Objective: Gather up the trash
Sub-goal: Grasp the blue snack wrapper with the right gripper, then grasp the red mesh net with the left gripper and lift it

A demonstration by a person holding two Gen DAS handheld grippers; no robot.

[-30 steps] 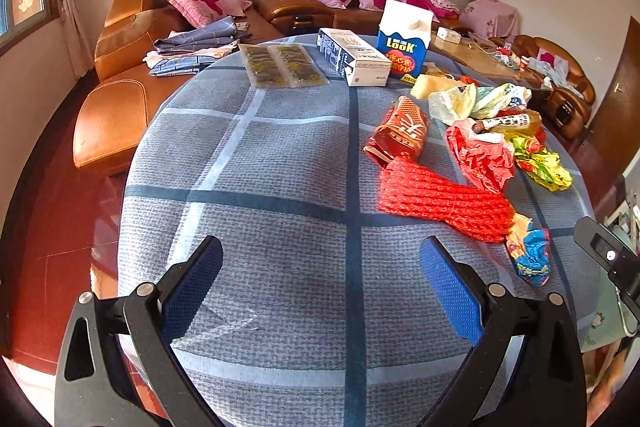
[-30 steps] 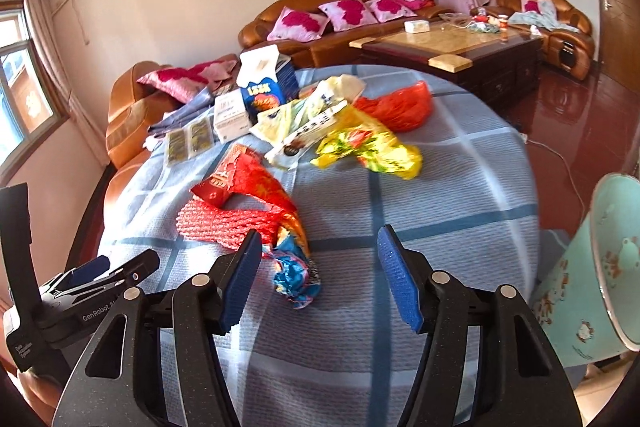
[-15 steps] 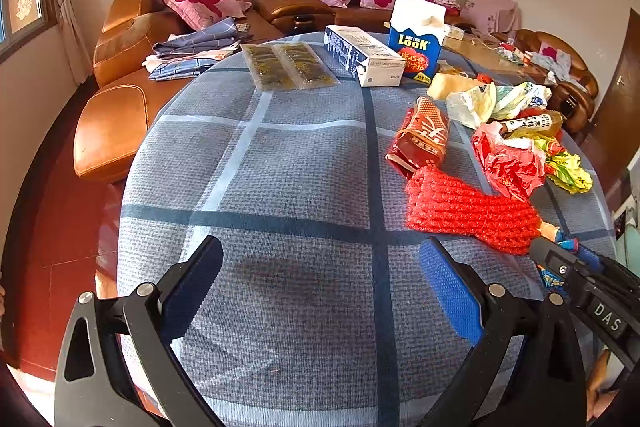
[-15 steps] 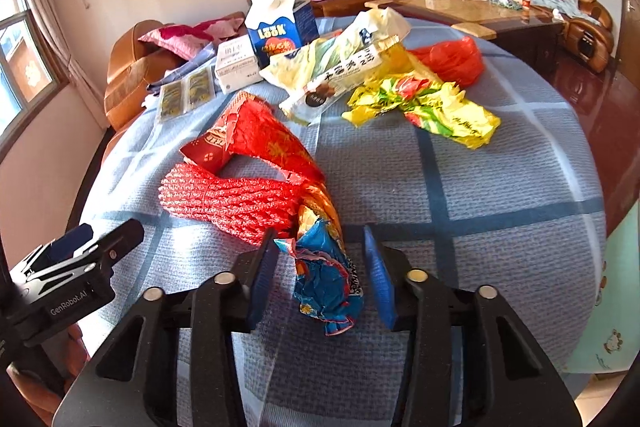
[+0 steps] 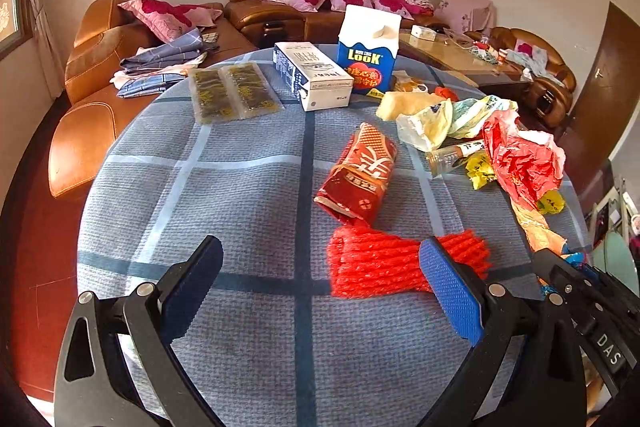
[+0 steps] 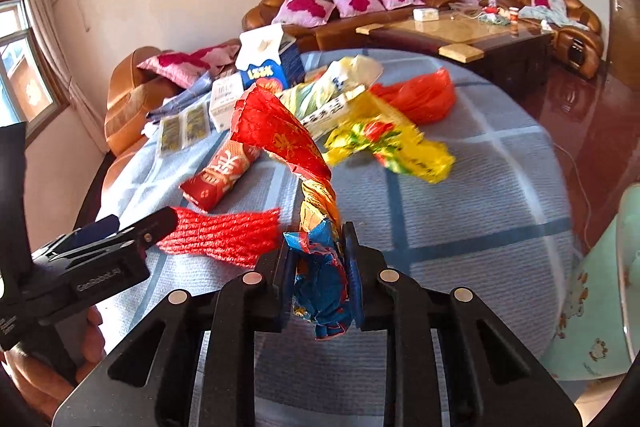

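My right gripper (image 6: 320, 267) is shut on a long crumpled wrapper (image 6: 316, 223), blue at the gripped end and red at the far end, lifted off the blue checked tablecloth (image 6: 460, 219). The same wrapper shows in the left wrist view (image 5: 520, 159). My left gripper (image 5: 320, 279) is open and empty, low over the table, its right finger by a red foam net (image 5: 384, 263). The net also shows in the right wrist view (image 6: 224, 231). A red snack pack (image 5: 360, 175) lies beyond it.
A yellow wrapper (image 6: 392, 147), an orange bag (image 6: 420, 95), pale plastic bags (image 5: 440, 115), a small bottle (image 5: 452, 155), a LOOK milk carton (image 5: 368, 55), a white box (image 5: 312, 75) and clear sachets (image 5: 232, 91) lie further back. A pale green bin (image 6: 600, 299) stands right of the table. Sofas stand behind.
My right gripper has closed on the blue end of the wrapper and lifted it off the table. My left gripper has moved forward and right, up to the red foam net.
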